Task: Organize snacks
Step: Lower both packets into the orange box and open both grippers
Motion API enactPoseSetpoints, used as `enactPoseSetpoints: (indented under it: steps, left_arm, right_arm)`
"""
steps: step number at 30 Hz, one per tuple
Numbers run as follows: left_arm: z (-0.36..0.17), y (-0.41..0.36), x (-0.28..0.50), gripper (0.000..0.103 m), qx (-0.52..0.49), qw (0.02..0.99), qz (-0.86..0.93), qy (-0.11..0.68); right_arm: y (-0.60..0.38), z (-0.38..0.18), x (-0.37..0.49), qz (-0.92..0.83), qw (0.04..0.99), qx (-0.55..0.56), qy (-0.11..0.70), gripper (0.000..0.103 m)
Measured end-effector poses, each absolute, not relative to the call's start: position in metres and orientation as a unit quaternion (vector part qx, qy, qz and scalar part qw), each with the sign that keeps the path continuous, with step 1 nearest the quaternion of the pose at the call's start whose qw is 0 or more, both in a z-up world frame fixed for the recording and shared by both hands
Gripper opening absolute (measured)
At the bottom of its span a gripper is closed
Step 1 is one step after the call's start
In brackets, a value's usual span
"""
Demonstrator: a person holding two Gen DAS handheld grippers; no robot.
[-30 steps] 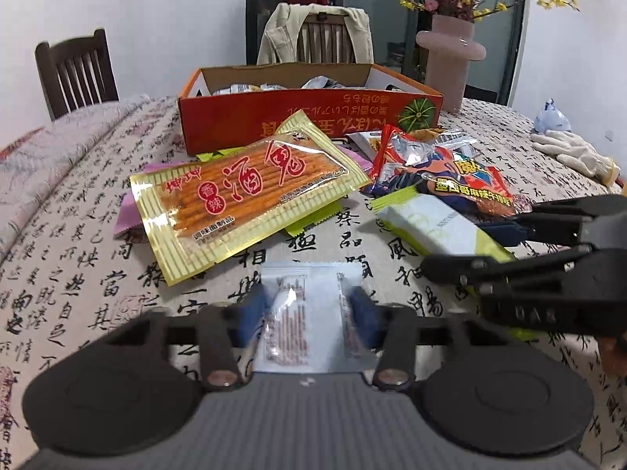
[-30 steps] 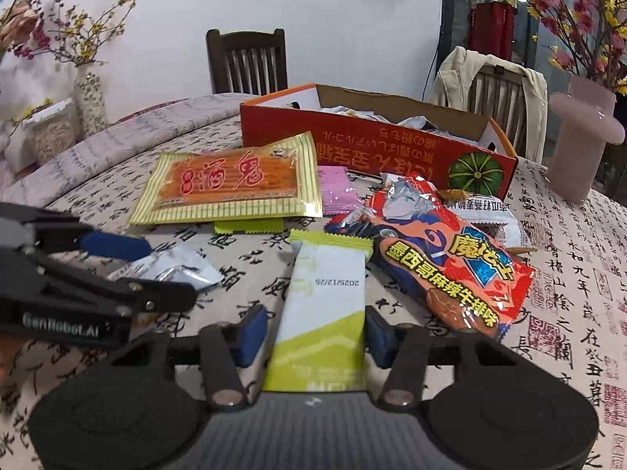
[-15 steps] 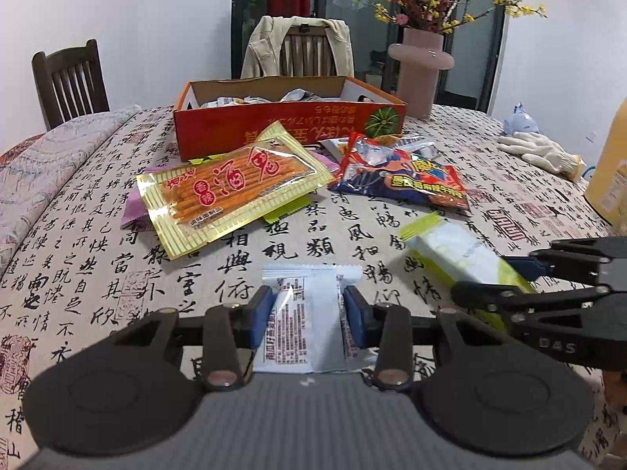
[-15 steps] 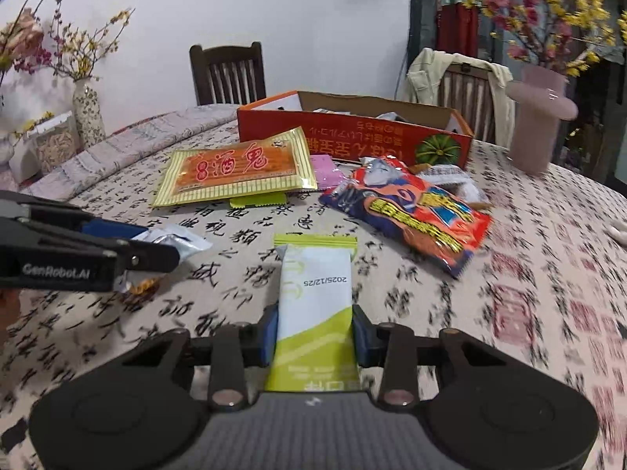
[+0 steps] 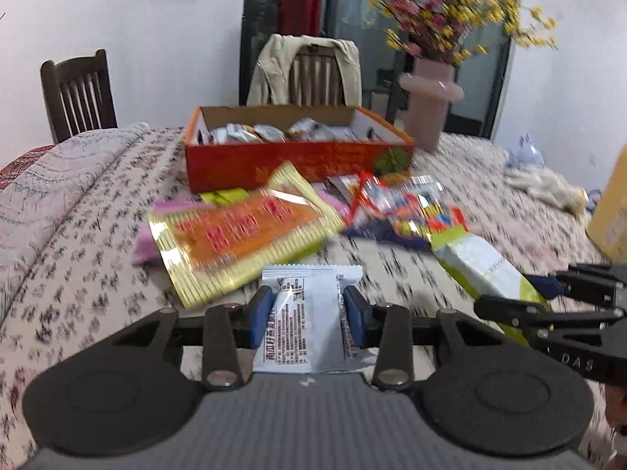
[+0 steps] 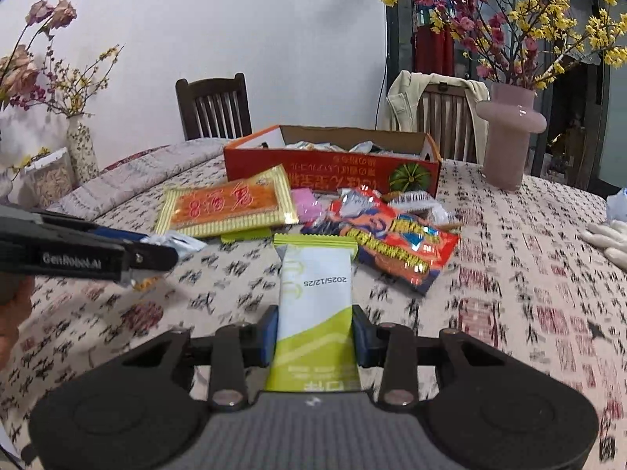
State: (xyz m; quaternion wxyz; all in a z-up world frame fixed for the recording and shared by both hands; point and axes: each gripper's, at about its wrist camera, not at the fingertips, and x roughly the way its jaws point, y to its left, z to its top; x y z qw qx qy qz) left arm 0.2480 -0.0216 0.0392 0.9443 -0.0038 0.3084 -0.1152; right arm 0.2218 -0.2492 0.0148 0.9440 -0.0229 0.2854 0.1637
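A calligraphy-print cloth covered the table (image 6: 529,274). Above its near edge, the left tongs (image 5: 307,313) gripped a white sachet (image 5: 309,313) and the right tongs (image 6: 313,333) clamped a green-and-white packet (image 6: 317,305); the orange box (image 6: 333,168) sat farther back.

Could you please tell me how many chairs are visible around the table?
2. A bare dark wooden chair stands behind the table's far left side, and a chair draped with a beige jacket stands behind the orange box. Others may be out of view.
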Motion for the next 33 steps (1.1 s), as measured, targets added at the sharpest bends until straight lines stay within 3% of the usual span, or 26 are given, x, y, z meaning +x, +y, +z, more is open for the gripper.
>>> enactPoseSetpoints:
  steps: [16, 28, 33]
  left_arm:
    - [0.093, 0.022, 0.439, 0.041, -0.026, 0.953, -0.098, 0.284]
    - [0.053, 0.024, 0.58, 0.041, -0.01, 0.947, -0.024, 0.321]
    - [0.039, 0.021, 0.606, 0.038, 0.006, 0.941, -0.01, 0.337]
  right_arm:
    - [-0.249, 0.071, 0.391, 0.149, 0.959, -0.056, 0.236, 0.036]
    - [-0.26, 0.055, 0.557, 0.114, 0.951, -0.025, 0.285, 0.036]
    - [-0.253, 0.026, 0.605, 0.074, 0.943, -0.067, 0.318, 0.036]
